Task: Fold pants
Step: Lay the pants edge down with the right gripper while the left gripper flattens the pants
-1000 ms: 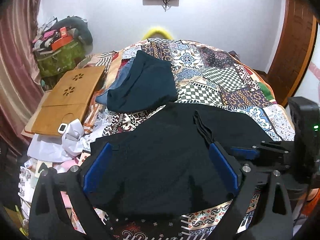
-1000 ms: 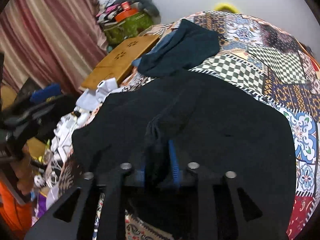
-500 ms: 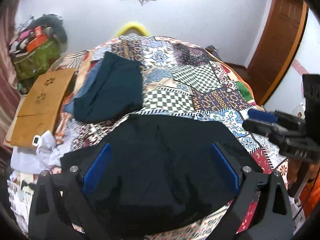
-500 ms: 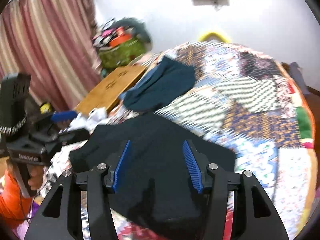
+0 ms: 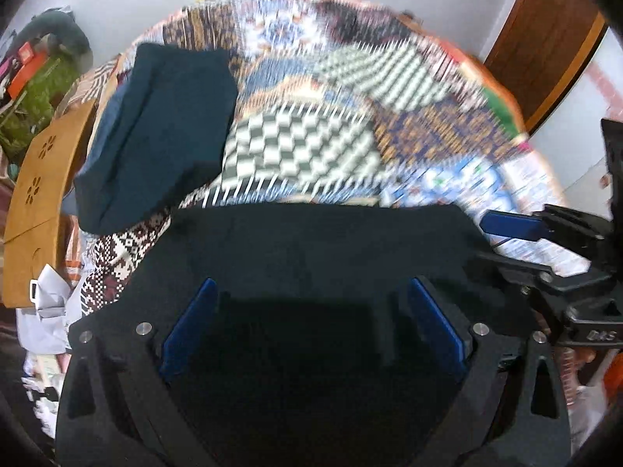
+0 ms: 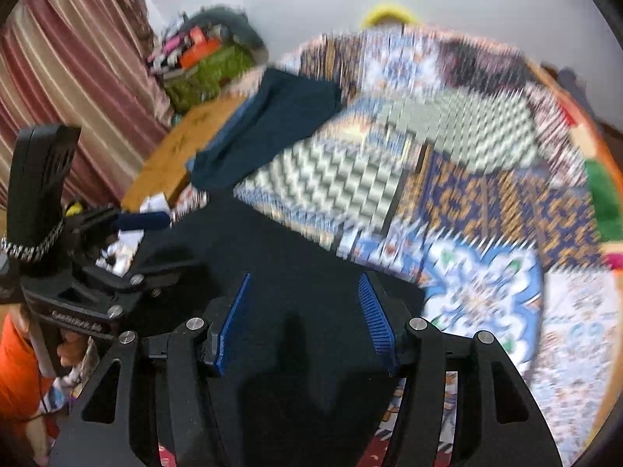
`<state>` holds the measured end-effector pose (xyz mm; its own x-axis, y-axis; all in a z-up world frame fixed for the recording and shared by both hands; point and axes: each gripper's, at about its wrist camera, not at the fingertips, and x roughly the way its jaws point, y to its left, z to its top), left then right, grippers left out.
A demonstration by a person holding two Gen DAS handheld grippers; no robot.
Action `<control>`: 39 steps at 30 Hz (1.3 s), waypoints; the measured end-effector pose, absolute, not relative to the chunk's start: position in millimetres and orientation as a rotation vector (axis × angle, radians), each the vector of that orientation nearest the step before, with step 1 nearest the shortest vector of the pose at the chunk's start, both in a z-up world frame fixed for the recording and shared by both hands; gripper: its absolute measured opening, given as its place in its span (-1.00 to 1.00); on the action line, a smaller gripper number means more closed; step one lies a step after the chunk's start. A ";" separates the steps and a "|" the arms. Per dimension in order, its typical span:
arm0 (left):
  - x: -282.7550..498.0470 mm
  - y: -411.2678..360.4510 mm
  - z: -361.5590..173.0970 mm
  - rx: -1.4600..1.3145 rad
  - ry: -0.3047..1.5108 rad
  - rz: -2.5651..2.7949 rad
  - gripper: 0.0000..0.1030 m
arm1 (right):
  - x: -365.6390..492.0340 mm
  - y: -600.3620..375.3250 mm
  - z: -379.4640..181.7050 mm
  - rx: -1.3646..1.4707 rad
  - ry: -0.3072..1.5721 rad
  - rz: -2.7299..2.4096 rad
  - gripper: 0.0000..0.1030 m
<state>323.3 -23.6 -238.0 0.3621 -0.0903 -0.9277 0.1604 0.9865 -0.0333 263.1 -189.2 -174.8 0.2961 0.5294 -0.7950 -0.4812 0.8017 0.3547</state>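
1. Black pants (image 5: 311, 241), a soft dark cloth garment, lie spread at the near edge of the bed, on the patchwork quilt with checkered and floral panels (image 5: 303, 144). From both wrist views I see them as one flat, dark, roughly rectangular slab, so I judge at least one fold is already laid in.

2. My left gripper (image 5: 311, 323) hangs right over the pants with its blue pads standing wide apart. Cloth lies beneath and between the pads, but neither pad presses on it, so this tong grips nothing.

3. My right gripper (image 6: 303, 323) has just been opening; its ribbed blue pads now stand about half spread over the pants' right-hand portion. Nothing is pinched between them either.

4. Both views are smeared with blur, so I cannot tell exactly where the edges and creases of the pants run, nor how many layers there are.

5. A folded dark teal garment (image 5: 155, 132) lies farther up the quilt, apart from the black pants, beside a tan wooden board with flower cut-outs (image 5: 39, 179).

6. My judgement: the task is partway. What is left looks like taking a fresh hold on an edge and bringing the slab over into a smaller bundle.
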 end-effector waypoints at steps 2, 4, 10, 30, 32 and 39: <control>323.4 -21.6 -257.2 0.106 1.241 -0.143 0.95 | 267.2 -186.1 -197.4 0.055 1.158 0.687 0.02; 320.0 -16.0 -263.5 0.087 1.243 -0.166 0.97 | 266.0 -185.6 -218.1 0.052 1.243 0.690 0.02; 293.4 -13.1 -252.1 0.162 1.186 -0.131 1.00 | 244.9 -200.0 -215.3 0.012 1.199 0.727 0.03; 201.9 9.9 -218.4 0.055 1.037 -0.021 1.00 | 175.1 -246.4 -193.1 -0.019 1.114 0.539 0.22; 196.8 12.5 -214.7 0.036 1.028 -0.019 1.00 | 175.8 -248.2 -187.8 -0.013 1.114 0.522 0.22; 172.1 44.7 -189.3 -0.022 0.932 0.094 1.00 | 173.4 -231.8 -143.2 0.001 0.998 0.538 0.23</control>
<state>172.1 44.7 -189.3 0.5926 0.0712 -0.8023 -0.0900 0.9957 0.0218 173.4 -231.8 -143.2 0.4233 0.4303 -0.7973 -0.4289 0.8703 0.2420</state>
